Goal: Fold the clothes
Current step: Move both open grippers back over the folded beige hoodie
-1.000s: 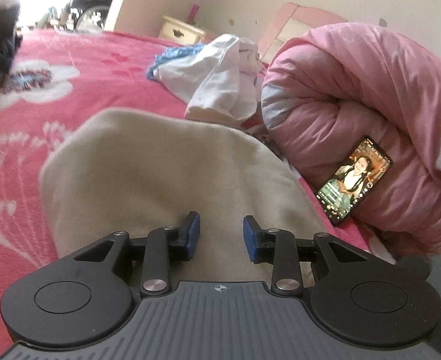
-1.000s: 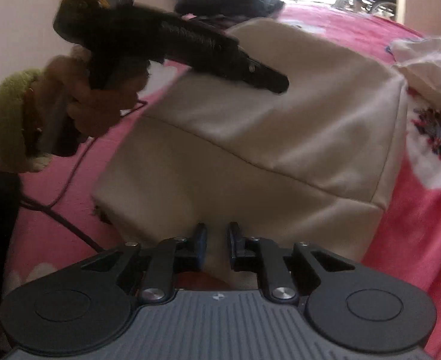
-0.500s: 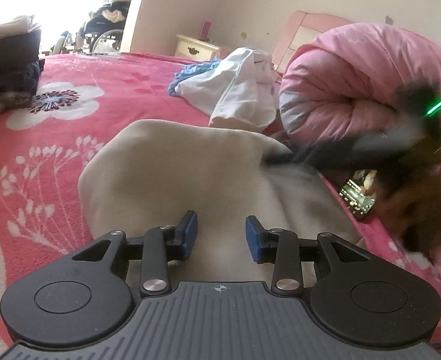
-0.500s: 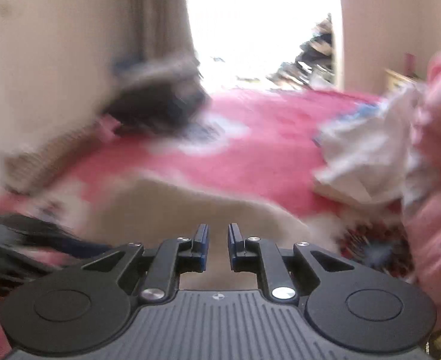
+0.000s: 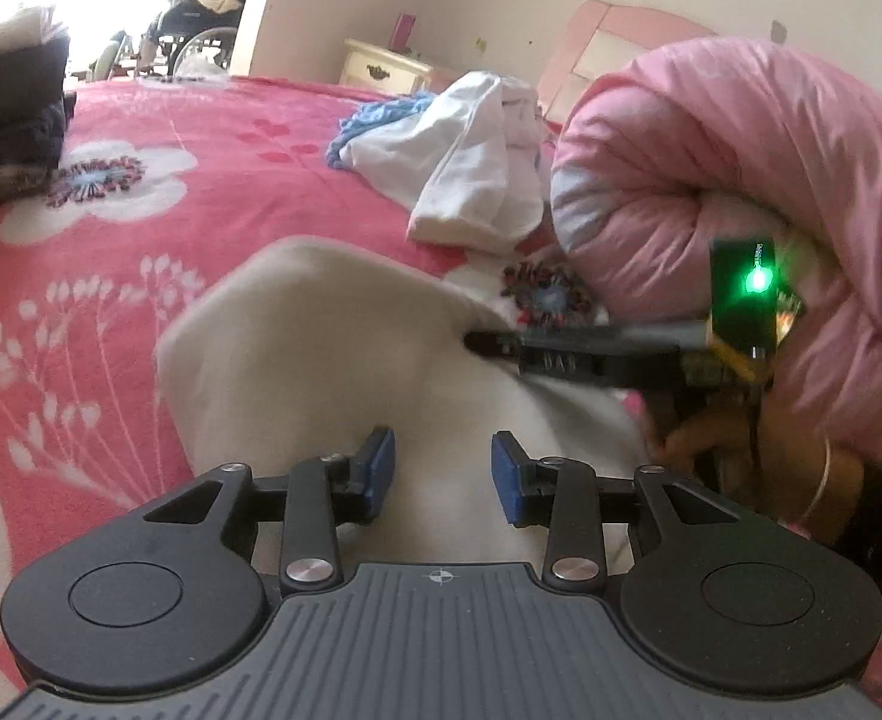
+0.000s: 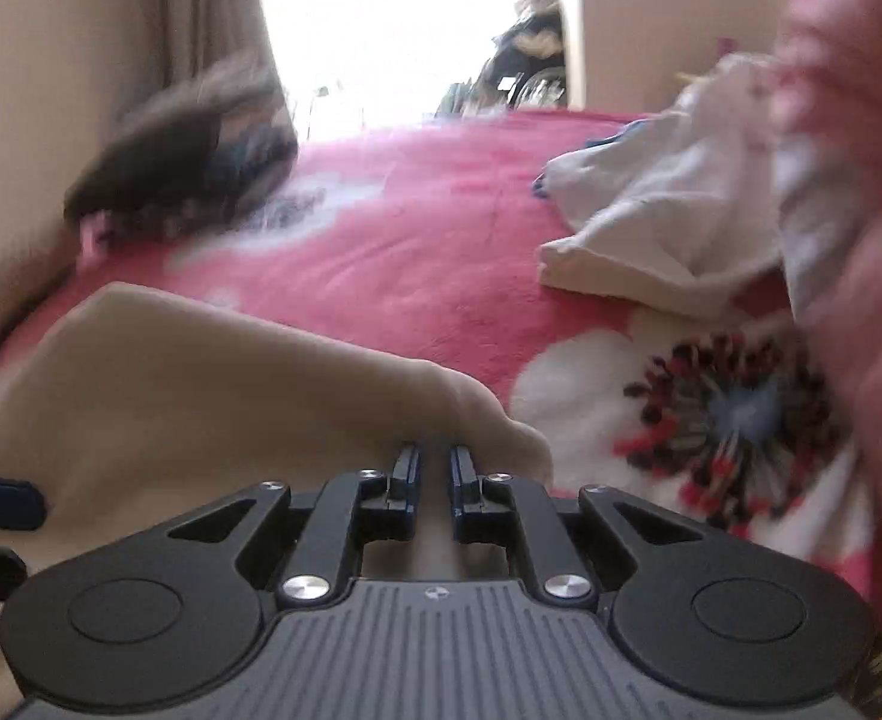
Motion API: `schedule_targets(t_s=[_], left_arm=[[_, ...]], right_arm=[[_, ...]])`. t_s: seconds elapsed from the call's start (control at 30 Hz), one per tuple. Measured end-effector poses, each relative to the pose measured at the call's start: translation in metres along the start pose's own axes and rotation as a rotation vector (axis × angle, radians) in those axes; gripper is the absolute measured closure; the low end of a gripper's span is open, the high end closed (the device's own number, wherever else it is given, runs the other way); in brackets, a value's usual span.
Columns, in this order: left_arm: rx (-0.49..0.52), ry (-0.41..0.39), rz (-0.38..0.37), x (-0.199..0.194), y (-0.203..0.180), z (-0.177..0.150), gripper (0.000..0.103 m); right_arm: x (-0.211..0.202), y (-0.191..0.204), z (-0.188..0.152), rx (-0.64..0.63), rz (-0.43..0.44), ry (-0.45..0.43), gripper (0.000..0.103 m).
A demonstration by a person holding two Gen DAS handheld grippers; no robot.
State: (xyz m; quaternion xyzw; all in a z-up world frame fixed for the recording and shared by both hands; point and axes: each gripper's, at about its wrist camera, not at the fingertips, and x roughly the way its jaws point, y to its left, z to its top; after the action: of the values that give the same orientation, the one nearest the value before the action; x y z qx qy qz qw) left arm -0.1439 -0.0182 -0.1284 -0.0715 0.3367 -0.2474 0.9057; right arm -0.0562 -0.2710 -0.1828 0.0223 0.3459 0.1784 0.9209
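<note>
A beige garment (image 5: 321,348) lies folded on the pink flowered bed cover (image 5: 201,138). My left gripper (image 5: 441,462) hovers over its near part, blue pads well apart, with flat cloth below them and nothing pinched. In the left wrist view my right gripper (image 5: 483,341) reaches in from the right, its tip at the garment's right edge. In the right wrist view my right gripper (image 6: 435,462) has its jaws nearly together on a bunched fold of the beige garment (image 6: 201,372). A hand (image 5: 711,438) holds that gripper.
A heap of white and blue clothes (image 5: 471,168) lies beyond the garment, with a rolled pink quilt (image 5: 711,168) to its right. A dark folded stack (image 5: 9,120) sits at far left. A nightstand (image 5: 381,66) stands by the wall.
My right gripper swung round from facing the left gripper and came to the garment's right edge, its jaws narrowing on a fold. It now hides the phone. The left gripper barely moved.
</note>
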Motion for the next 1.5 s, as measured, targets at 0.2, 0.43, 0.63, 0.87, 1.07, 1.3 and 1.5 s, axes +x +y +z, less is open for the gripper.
schedule_targets(t_s=[0.2, 0.43, 0.63, 0.87, 1.07, 1.3, 1.5], left_arm=[[0.055, -0.028, 0.183, 0.027, 0.016, 0.028, 0.067], [-0.020, -0.008, 0.130, 0.039, 0.055, 0.011, 0.074], [-0.021, 0.009, 0.130, 0.038, 0.053, 0.016, 0.074], [-0.005, 0.021, 0.150, 0.041, 0.049, 0.017, 0.074], [0.036, 0.018, 0.181, 0.041, 0.041, 0.017, 0.073], [0.166, 0.029, 0.239, 0.042, 0.020, 0.015, 0.067], [0.146, 0.030, 0.227, 0.038, 0.023, 0.018, 0.067]], right_arm=[[0.000, -0.001, -0.002, 0.009, -0.016, -0.014, 0.095], [-0.004, -0.004, -0.009, -0.009, -0.010, -0.008, 0.095], [-0.025, 0.000, 0.027, -0.023, -0.014, -0.021, 0.092], [0.008, -0.009, 0.029, -0.032, -0.044, 0.048, 0.095], [0.013, -0.016, 0.019, -0.005, -0.038, 0.052, 0.095], [-0.056, 0.014, 0.035, -0.084, 0.031, 0.010, 0.092], [-0.020, 0.015, 0.001, -0.101, -0.050, 0.146, 0.095]])
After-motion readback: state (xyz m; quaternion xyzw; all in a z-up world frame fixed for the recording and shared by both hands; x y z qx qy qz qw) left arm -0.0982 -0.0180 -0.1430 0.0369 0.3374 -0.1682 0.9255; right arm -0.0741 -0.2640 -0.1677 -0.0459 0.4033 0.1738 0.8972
